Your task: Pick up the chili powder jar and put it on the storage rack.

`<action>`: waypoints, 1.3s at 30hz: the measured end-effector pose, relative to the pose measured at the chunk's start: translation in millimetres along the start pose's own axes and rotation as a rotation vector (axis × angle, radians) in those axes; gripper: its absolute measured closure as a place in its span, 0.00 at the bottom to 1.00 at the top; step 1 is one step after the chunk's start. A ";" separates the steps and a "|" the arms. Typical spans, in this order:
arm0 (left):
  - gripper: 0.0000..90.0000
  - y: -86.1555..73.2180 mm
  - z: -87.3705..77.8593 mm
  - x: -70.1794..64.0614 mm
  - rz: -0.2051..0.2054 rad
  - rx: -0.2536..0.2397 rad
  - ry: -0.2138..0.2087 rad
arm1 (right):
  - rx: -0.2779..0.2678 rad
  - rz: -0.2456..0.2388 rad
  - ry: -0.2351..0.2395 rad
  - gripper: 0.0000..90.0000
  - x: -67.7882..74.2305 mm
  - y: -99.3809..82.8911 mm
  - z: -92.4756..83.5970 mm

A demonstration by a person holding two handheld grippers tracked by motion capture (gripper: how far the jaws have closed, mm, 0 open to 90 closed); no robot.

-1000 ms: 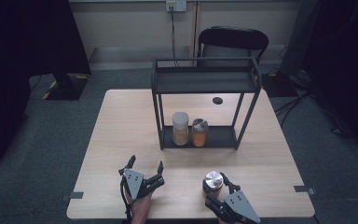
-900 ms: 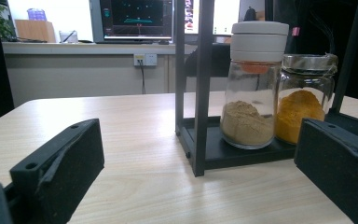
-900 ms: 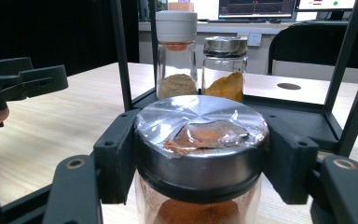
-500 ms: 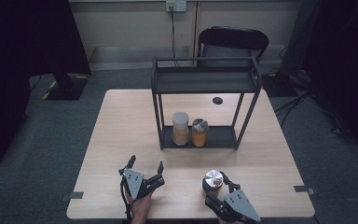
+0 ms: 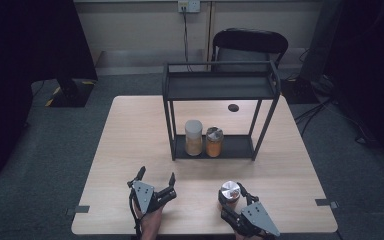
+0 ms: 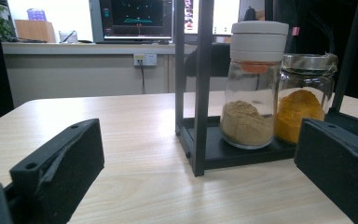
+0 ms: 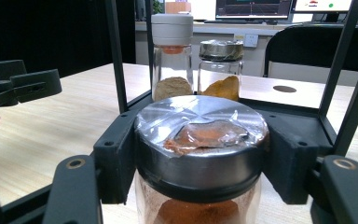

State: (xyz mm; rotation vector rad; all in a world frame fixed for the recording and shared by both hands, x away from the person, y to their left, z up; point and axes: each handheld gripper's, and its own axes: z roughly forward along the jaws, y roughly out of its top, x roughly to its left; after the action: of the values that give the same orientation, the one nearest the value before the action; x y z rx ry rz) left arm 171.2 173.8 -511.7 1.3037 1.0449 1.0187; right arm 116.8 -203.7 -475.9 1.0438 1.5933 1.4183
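Observation:
A glass jar of red-brown powder [image 5: 229, 192] [image 7: 200, 154] with a foil-covered metal lid stands near the table's front edge, and my right gripper [image 5: 232, 199] [image 7: 200, 161] is shut on it just under the lid. My left gripper [image 5: 156, 179] [image 6: 191, 186] rests open on the table at the front left, with nothing between its jaws. On the bottom shelf of the black rack [image 5: 220, 87] [image 6: 193, 84] stand a white-lidded jar of tan powder [image 5: 193, 137] [image 6: 254, 84] [image 7: 171, 56] and, to its right, a foil-lidded jar of orange powder [image 5: 214, 141] [image 6: 305, 102] [image 7: 221, 67].
The rack's top shelf [image 5: 220, 86] holds nothing. A dark cable hole [image 5: 233, 107] sits in the table [image 5: 130, 130] behind the rack. A black chair [image 5: 250, 42] stands beyond the far edge. Bare tabletop lies left of the rack and between the grippers.

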 end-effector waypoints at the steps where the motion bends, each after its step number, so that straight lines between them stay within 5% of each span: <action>1: 0.01 0.0 0.0 0.0 0.000 0.000 0.000 | 0.001 -0.001 0.000 0.39 -0.2 0.5 0.2; 39: 0.01 0.4 0.3 0.2 0.000 0.002 -0.002 | 0.018 -0.024 0.010 0.39 -9.3 19.5 10.4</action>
State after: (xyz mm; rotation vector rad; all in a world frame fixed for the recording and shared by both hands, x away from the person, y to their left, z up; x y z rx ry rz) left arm 171.5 173.9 -511.4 1.3062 1.0445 1.0166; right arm 131.8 -207.3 -457.5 1.0261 1.6231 1.3970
